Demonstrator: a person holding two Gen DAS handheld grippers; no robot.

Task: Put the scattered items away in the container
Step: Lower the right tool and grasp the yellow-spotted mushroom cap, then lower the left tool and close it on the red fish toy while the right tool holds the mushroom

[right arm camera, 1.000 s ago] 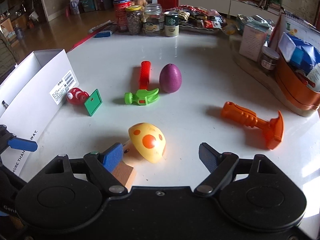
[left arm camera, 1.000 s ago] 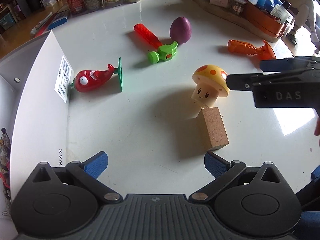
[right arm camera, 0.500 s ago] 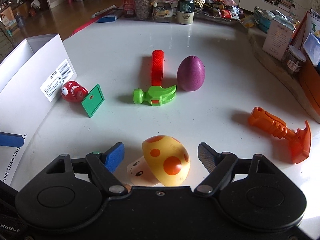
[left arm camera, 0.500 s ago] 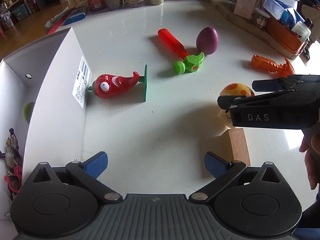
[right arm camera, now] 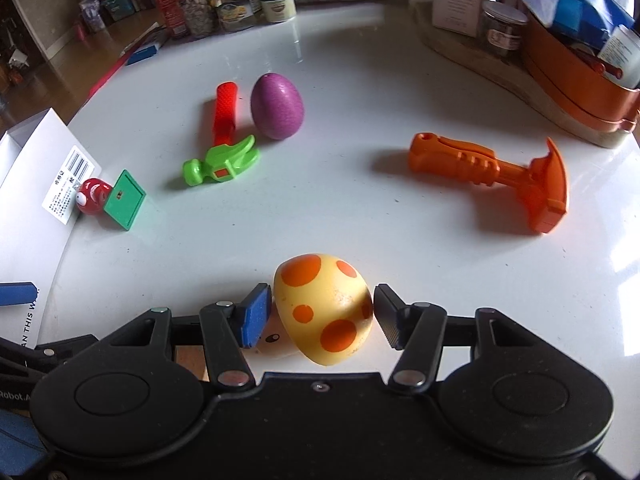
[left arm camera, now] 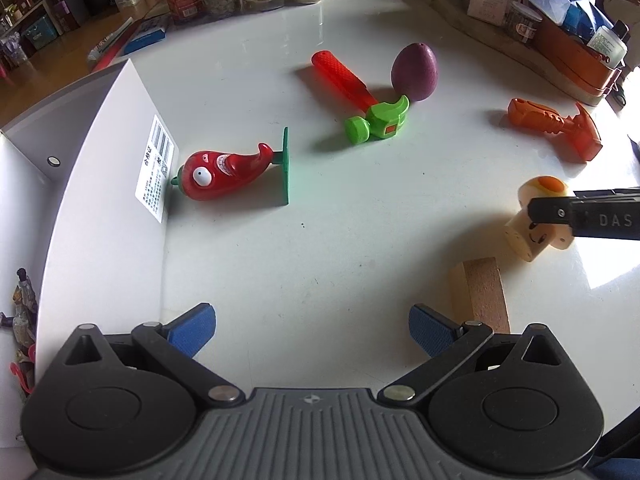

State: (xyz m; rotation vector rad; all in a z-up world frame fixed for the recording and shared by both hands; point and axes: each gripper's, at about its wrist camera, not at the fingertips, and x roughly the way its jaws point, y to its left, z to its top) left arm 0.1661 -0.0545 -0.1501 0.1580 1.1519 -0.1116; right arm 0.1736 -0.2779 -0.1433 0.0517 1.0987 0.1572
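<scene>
The right gripper, jaws just closing, clamps the yellow orange-spotted toy mushroom above the white table. The left gripper hangs wide, holding nothing.

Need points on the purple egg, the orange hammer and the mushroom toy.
purple egg (right arm camera: 277, 106), right wrist view, middle of shell.
orange hammer (right arm camera: 460, 157), right wrist view, handle.
mushroom toy (right arm camera: 324, 304), right wrist view, spotted cap.

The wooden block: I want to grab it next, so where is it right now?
In the left wrist view the wooden block lies low on the right of the white table, just beyond the left gripper's right finger and right below the mushroom toy.
</scene>
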